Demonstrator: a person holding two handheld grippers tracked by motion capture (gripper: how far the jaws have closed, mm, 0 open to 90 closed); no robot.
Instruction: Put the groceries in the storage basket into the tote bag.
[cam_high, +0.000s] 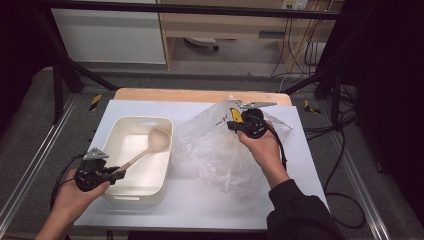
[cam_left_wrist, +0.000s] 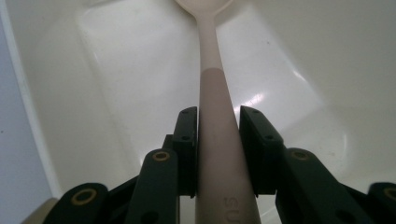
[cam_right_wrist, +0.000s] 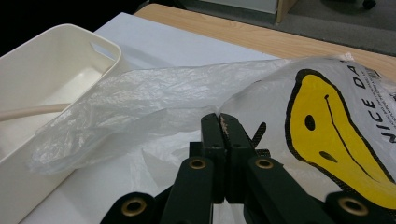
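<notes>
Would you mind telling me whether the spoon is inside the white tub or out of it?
Partly inside: the spoon has its bowl in the white tub, its handle slanting over the rim.

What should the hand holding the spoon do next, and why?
Probably lift the spoon out of the white tub. The left tool has the handle between its jaws, and the right tool holds the plastic bag up nearby.
</notes>
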